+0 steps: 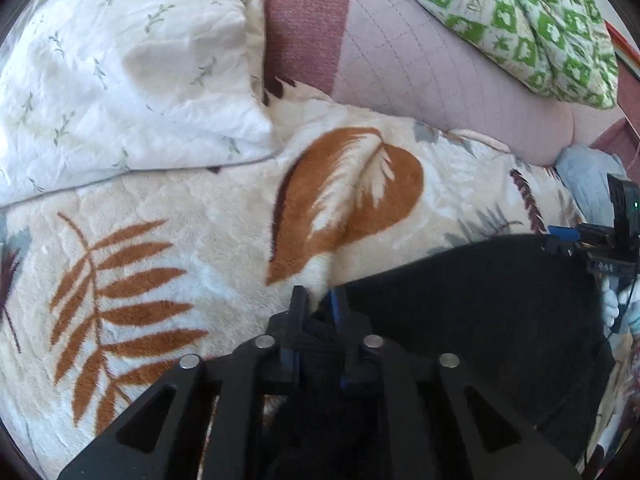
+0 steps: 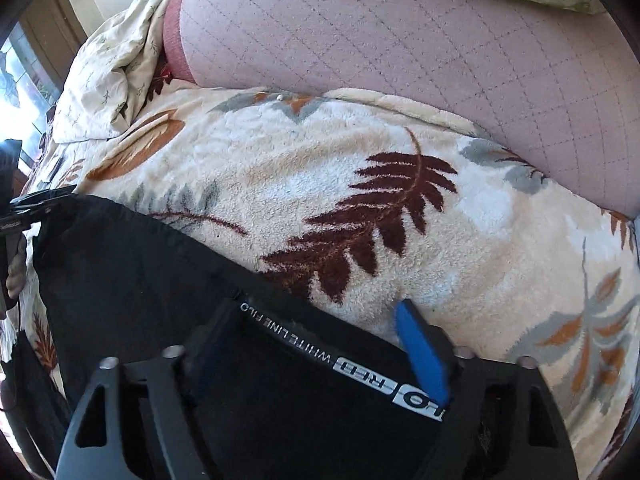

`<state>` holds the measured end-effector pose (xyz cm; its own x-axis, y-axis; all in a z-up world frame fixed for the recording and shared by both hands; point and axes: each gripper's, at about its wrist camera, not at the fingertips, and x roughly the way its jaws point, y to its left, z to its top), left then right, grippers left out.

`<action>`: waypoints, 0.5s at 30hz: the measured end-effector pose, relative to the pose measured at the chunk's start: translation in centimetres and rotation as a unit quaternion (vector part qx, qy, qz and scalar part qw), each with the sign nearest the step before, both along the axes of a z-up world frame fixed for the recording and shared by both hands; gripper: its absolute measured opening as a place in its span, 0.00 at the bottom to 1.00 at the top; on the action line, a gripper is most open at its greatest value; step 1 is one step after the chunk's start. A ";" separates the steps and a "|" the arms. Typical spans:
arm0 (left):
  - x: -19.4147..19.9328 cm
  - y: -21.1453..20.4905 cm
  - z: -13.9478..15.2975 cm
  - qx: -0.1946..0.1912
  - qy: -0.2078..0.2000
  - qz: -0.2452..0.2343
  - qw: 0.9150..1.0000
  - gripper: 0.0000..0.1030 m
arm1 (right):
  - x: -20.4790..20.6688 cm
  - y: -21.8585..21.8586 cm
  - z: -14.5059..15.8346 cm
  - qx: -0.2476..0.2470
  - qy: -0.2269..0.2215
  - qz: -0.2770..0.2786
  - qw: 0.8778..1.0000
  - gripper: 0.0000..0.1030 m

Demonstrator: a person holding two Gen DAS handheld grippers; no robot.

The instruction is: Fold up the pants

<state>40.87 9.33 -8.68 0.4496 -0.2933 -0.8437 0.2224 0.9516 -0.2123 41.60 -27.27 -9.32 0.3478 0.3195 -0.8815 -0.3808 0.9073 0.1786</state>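
Counting: one pair of black pants (image 1: 472, 304), two grippers, one fleece leaf-print blanket (image 1: 180, 240) beneath
Left gripper (image 1: 319, 300): fingers close together, clamped on a bunched edge of the pants
Right gripper (image 2: 316, 328): fingers spread apart, pants edge lying between them
Writing: white waistband strip (image 2: 344, 360) reads "WHITE LINE FILO", seen upside down
Room: bare blanket ahead, ending at a quilted pink cushion (image 2: 400, 40); white pillow (image 1: 120, 72) far left
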 end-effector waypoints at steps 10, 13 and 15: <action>-3.4 -1.2 5.4 0.019 -0.066 -0.013 0.998 0.09 | -2.3 -0.7 3.7 0.011 -0.018 -0.024 0.999 0.08; -5.7 -1.5 7.8 0.018 -0.090 -0.019 0.996 0.09 | -4.0 -0.6 5.3 0.003 -0.028 -0.030 0.999 0.04; -7.6 -1.5 9.2 0.015 -0.105 -0.022 0.994 0.09 | -5.7 -0.6 6.5 -0.002 -0.035 -0.037 0.999 0.03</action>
